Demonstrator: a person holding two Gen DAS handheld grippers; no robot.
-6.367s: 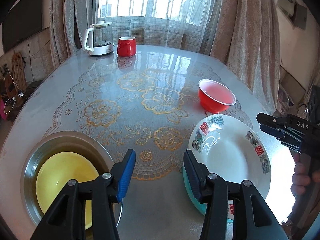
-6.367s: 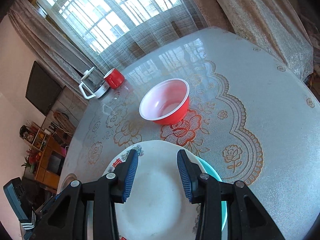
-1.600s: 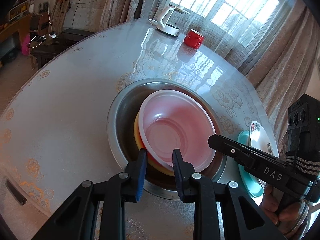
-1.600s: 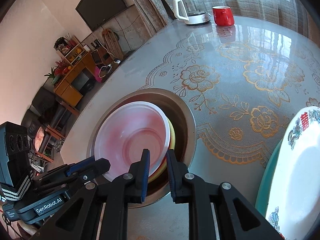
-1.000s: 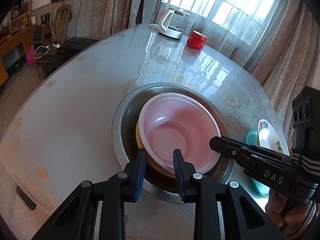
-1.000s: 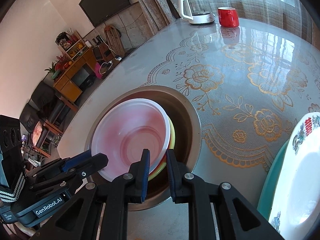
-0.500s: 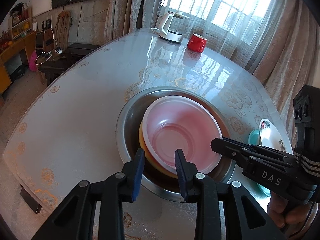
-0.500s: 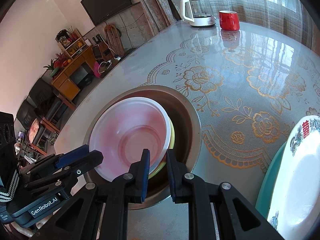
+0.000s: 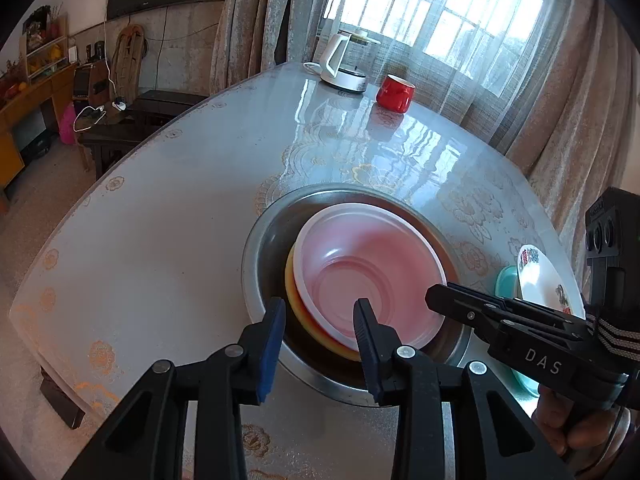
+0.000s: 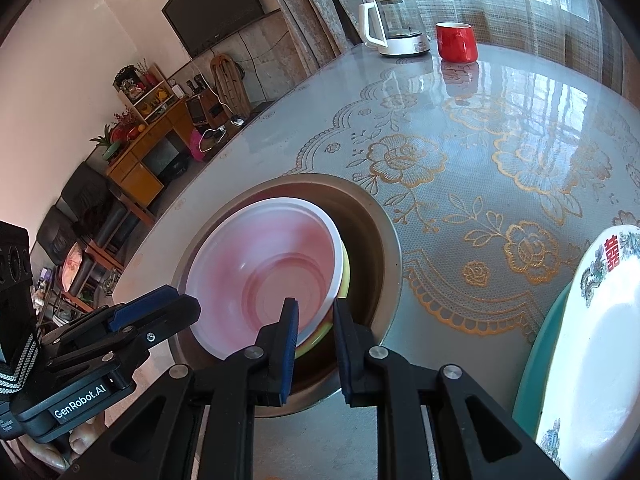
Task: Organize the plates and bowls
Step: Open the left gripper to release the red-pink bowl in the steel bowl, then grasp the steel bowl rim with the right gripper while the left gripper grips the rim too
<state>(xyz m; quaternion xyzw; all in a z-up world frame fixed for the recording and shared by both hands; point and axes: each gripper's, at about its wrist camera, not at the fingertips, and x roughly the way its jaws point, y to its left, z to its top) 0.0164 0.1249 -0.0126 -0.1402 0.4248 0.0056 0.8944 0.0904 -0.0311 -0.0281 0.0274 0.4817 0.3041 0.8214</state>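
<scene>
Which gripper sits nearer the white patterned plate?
Right. The right gripper hovers at the basin's plate-side rim, beside the white patterned plate; the left gripper is at the basin's opposite side.

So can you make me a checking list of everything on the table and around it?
Surface: round table, glossy cover with gold flowers.
Job's things: red bowl nested on yellow bowl inside metal basin; white plate on teal plate.
Clutter: kettle, red mug.
Grippers: left gripper open, empty; right gripper narrowly open, empty.
Cables: white cable by the side bench.
Surroundings: TV, curtains, shelf.
</scene>
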